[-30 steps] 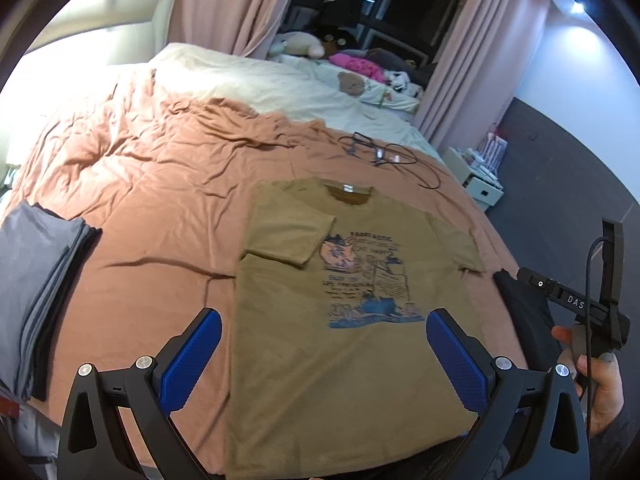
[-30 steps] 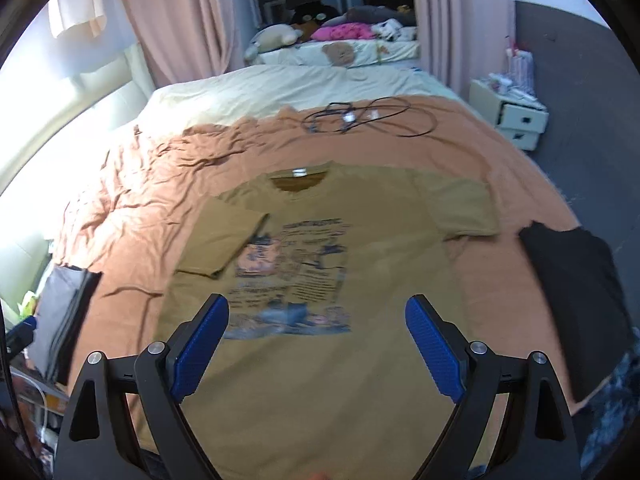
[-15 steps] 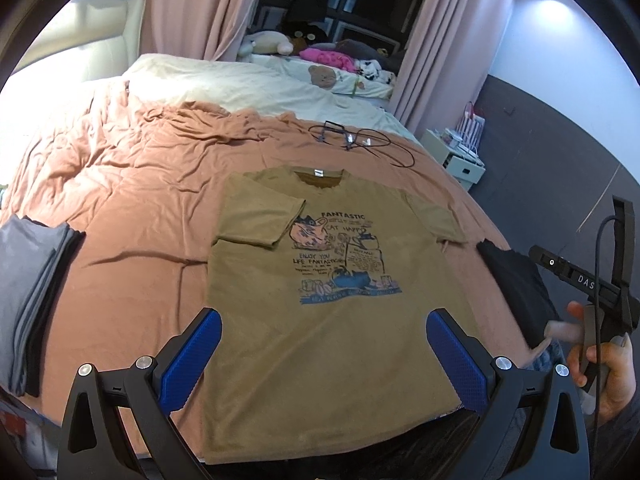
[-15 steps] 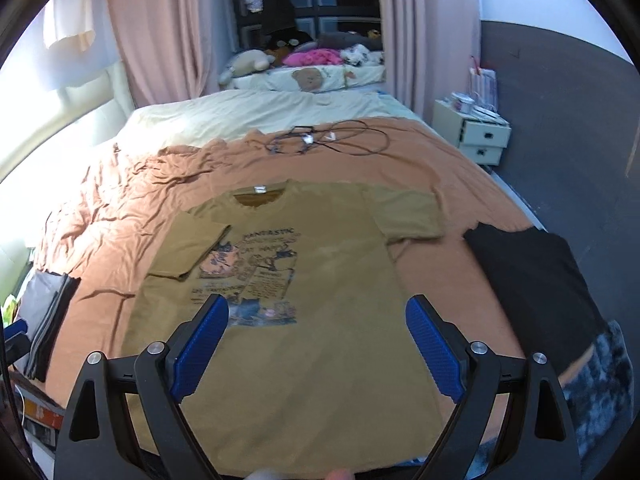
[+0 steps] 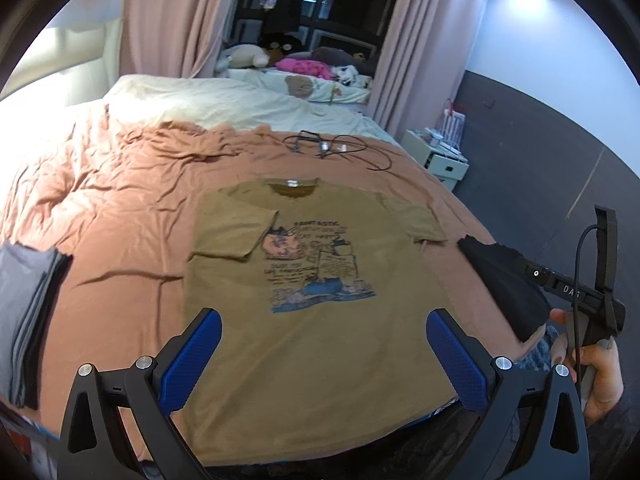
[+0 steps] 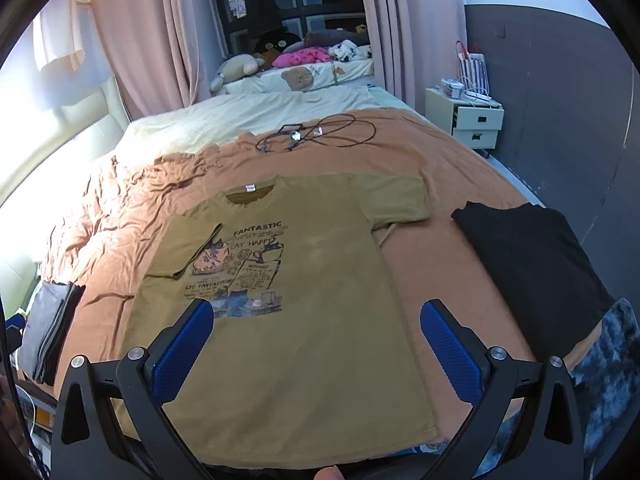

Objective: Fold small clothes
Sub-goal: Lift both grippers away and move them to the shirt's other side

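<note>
The tee point(image 6: 288, 320) lies flat, print up, on the bed point(image 6: 440, 184), its hem at the near edge and its collar away from the cameras. One sleeve point(image 5: 236, 232) is already turned in over the chest; the other sleeve point(image 6: 396, 200) is still spread out on the cover. So the fold looks barely begun: one sleeve in, the sides and the lengthwise fold still to do.

Both tools hang above the hem with nothing in them. The left gripper point(image 5: 324, 352) has its jaws wide, and so does the right gripper point(image 6: 316, 340). The right hand point(image 5: 596, 376) shows at the edge of the left view, round its handle.

The next move probably calls for the right gripper to go out to the spread sleeve, pinch its edge and lay it across to match the first (thin knit, so a shallow pinch should lift one layer only).

Beside the tee, well apart, lie a black garment point(image 6: 532, 264) on one side and a grey stack point(image 5: 28, 312) on the other. A cable point(image 6: 320, 132) sits beyond the collar. There is no basket or bin in view; the nightstand point(image 6: 468, 120) has its drawers shut.
</note>
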Motion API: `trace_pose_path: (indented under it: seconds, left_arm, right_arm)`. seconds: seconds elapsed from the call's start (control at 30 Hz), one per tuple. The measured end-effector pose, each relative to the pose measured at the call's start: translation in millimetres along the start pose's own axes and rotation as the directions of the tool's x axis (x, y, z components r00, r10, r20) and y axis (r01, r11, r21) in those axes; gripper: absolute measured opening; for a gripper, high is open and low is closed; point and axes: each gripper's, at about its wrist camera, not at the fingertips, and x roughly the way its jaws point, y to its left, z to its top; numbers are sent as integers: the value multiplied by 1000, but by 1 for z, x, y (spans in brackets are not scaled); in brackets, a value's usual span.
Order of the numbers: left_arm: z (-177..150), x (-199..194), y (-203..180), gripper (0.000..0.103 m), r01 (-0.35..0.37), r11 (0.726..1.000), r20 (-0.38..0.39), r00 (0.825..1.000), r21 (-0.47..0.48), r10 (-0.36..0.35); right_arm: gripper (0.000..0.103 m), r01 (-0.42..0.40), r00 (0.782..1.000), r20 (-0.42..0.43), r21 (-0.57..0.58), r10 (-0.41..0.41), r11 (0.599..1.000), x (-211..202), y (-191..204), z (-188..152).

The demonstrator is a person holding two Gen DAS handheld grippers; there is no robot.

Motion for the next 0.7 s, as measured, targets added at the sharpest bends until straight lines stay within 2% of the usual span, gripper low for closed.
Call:
trace_pose_path:
  seconds: [0.3,0.43,0.57,0.7]
  left_arm:
    - [10,52,-35,103,59,998,-29,998,13,-59]
    - [20,84,-50,103,96,995,-52,994,16,-95]
    - [29,113,-60,101,111,994,-69,992,23,-109]
    - [38,145,-65,98,128,992,-91,988,12,-127]
  right_arm:
    - [103,5,1000,-3,31,-4,1000,17,-48,-6]
    - [103,7,1000,-4,61,-7,998,36,-67,-2]
    - [103,-26,999,-29,95,29,995,59,-81,4]
    - [103,-23,1000,-9,114,24,993,75,-96,13]
